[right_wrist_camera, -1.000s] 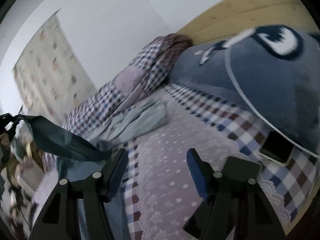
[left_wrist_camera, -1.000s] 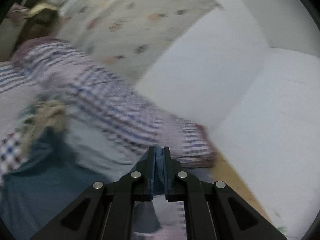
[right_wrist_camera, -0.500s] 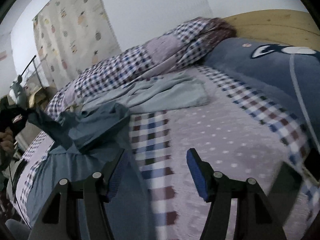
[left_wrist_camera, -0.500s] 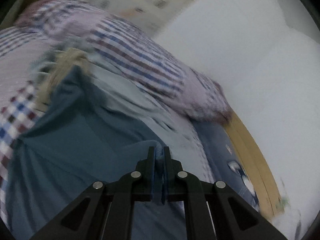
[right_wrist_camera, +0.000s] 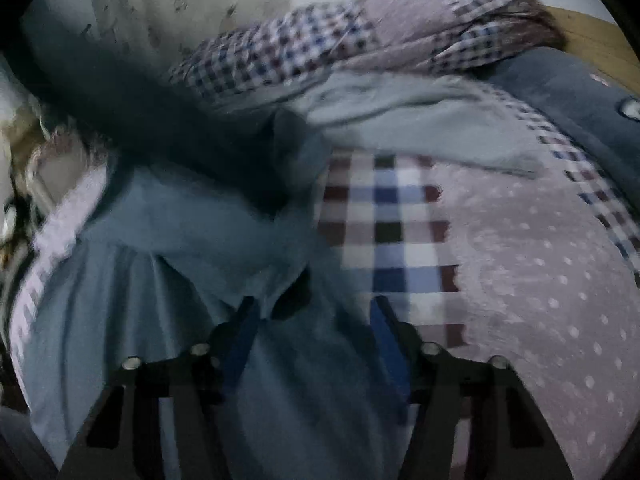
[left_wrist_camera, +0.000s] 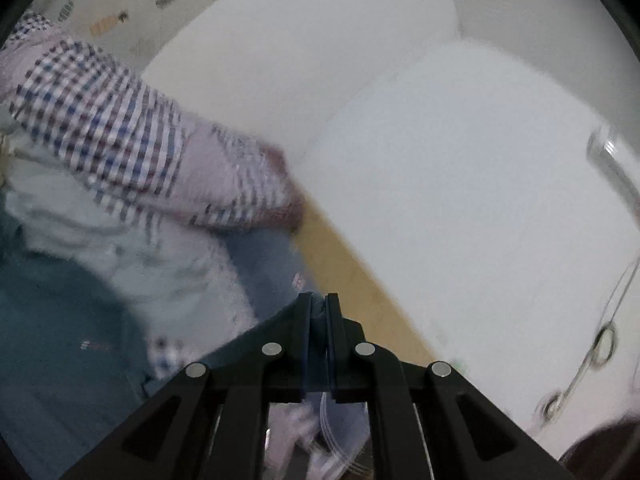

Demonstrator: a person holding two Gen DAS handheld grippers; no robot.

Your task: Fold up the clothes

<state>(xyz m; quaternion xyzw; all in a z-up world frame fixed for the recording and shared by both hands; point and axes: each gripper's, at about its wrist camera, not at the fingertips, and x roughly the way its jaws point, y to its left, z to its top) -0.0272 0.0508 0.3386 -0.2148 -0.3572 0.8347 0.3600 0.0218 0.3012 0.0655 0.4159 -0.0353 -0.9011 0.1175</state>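
Now: left gripper (left_wrist_camera: 318,300) pinched tight on a teal shirt (right_wrist_camera: 192,248) edge, right gripper (right_wrist_camera: 312,312) gaping over it on the bed (right_wrist_camera: 540,272)—best grab the opposite edge, then pull taut.

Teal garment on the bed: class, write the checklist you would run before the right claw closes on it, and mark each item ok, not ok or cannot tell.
1. Right claw open: ok.
2. Teal garment lies between and below its fingers: ok.
3. Only one layer would be pinched: cannot tell, the cloth is bunched and blurred.
4. Left claw shut: ok.
5. Left claw pinches teal cloth: cannot tell, only a sliver shows between its fingers.
6. Pale green garment lies clear of the right claw: ok, it lies farther up the bed.
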